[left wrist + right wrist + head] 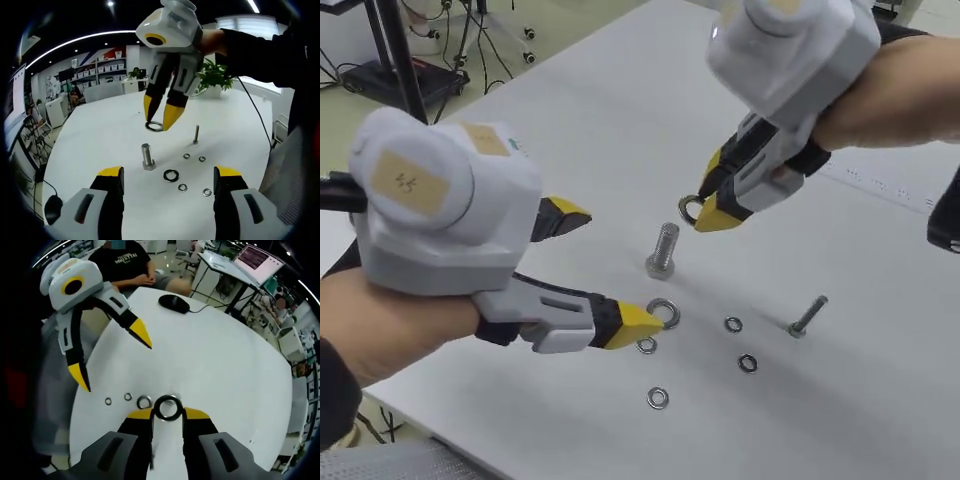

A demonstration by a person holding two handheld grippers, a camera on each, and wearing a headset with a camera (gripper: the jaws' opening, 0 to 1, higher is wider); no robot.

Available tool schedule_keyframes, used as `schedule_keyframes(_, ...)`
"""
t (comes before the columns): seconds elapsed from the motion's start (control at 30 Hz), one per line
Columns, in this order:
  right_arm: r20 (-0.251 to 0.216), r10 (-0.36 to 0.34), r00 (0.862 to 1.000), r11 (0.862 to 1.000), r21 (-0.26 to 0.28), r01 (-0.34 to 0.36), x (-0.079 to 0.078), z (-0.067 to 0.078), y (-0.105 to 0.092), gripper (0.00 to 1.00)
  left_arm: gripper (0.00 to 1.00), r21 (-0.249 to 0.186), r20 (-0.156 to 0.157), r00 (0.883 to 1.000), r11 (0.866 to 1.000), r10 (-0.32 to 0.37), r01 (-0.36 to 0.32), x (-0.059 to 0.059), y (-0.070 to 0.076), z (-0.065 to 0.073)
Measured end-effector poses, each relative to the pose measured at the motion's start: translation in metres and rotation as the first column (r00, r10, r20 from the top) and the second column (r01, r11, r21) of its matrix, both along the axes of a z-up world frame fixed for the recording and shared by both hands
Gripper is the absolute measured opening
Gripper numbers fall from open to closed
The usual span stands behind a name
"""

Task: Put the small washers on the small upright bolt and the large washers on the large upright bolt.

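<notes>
- The right claw [706, 208] pinches a large washer [692, 209] by its rim, above and just beside the large bolt [662, 250], not yet over it.
- The washer hangs tilted. Lowered off-centre, it could catch the bolt's tip and topple the free-standing bolt.
- Let go too early, it may bounce away across the surface [620, 120].
- The left claw [620, 267] is spread wide and holds nothing. Its lower tip sits just beside another large washer [663, 312], so a nudge could scatter the small washers [647, 345].
- The small bolt [807, 315] stands well apart and seems to lean. I cannot tell if it is truly upright.
- In the right gripper view, claw and washer cover what lies beneath, so alignment is hard to judge.
</notes>
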State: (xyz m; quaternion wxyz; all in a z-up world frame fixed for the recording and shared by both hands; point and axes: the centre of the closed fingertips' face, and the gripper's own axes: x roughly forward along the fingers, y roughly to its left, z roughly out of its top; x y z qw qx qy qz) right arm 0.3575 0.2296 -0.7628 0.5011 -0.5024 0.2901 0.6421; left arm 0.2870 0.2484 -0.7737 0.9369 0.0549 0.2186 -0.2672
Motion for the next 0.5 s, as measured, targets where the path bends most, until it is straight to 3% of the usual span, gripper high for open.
schedule_keyframes(0.2, -0.016, 0.007, 1.0, 1.0, -0.012, -0.007, 0.005, -0.008, 0.013, 0.22, 0.72, -0.002, 0.0, 1.0, 1.0, -0.002, 0.002, 0.001, -0.001, 0.0)
schedule_keyframes(0.5, -0.028, -0.004, 1.0, 0.999, -0.042, 0.002, 0.013, -0.025, 0.017, 0.22, 0.72, -0.005, 0.007, 1.0, 1.0, 0.001, -0.001, 0.003, -0.002, 0.001)
